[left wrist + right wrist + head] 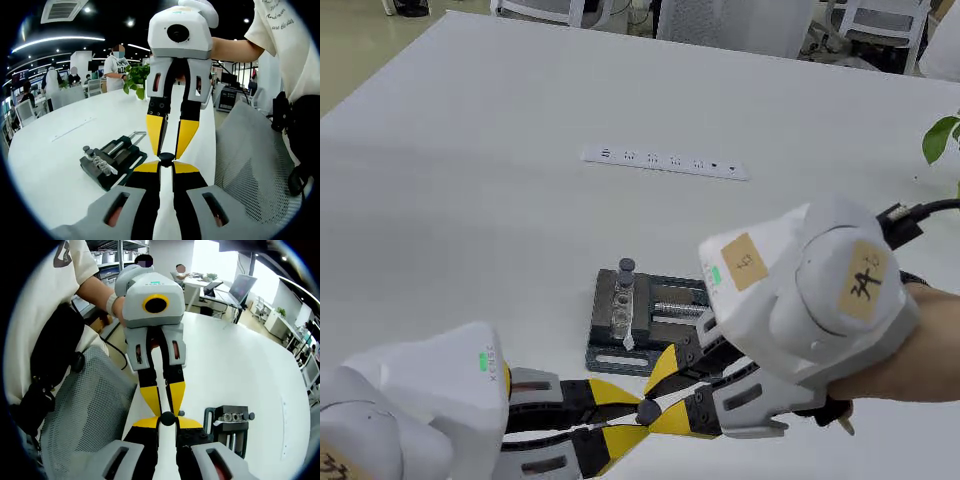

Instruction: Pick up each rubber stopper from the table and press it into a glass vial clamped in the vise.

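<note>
OK, both tongs nose to nose, just in front of the vise [608, 352], my side of it. L gripper [166, 166] comes in from low-left, R gripper [168, 151] from the right. The 1 dark rubber stopper [166, 158] sits right btw the 2 sets of tips, held up off the table [470, 150] as far as I can tell. Both pairs look pinched in on it, jaws nearly together on each. I read this as a hand-off/re-grip, prob to turn the stopper so it can go down into glass. Which end faces where: too small to tell. The vials [621, 315] sit in a row clamped in the vise, so neither tong has to steady them. The far vial carries a dark cap [626, 266]; nearer ones look open. Next calls for 1 tong letting go w/o a drop. The power strip [665, 161] lies well apart, no bother.
</note>
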`<state>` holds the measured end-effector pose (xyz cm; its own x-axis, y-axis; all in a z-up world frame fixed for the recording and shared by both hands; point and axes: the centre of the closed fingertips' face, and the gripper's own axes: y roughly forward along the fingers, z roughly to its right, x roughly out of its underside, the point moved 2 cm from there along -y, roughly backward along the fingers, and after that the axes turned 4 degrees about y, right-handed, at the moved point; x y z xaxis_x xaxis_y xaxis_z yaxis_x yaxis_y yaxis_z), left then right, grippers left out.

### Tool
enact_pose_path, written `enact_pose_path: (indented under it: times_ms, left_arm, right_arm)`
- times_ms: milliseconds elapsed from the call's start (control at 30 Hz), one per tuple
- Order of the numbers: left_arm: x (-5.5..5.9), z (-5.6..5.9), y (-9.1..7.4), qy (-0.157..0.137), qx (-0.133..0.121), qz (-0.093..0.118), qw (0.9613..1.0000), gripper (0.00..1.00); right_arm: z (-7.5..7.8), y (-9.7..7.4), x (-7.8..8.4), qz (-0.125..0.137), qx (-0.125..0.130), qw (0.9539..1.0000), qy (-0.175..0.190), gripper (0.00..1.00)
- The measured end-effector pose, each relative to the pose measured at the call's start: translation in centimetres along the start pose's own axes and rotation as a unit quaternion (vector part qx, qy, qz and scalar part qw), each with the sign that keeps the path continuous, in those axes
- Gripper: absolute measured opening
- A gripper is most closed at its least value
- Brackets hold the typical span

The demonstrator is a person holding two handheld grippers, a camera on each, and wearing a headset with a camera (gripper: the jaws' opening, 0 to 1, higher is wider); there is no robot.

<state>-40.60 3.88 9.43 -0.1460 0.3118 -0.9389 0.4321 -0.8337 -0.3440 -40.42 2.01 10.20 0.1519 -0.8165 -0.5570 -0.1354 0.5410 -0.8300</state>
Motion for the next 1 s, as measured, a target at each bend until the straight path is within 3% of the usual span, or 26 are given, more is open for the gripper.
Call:
enact_pose_path:
  times_ms: [600, 1000]
  left_arm:
    - [-0.23, 0.18, 0.41, 0.040, 0.004, -0.019, 0.9990, 0.04]
    - [-0.18, 0.05, 0.27, 0.009, 0.002, -0.004, 0.9999, 0.05]
  right_arm:
    - [0.20, -0.04, 0.33, -0.015, -0.010, 0.9998, 0.009, 0.07]
    - [0.30, -0.04, 0.09, -0.012, -0.015, 0.9997, 0.013, 0.06]
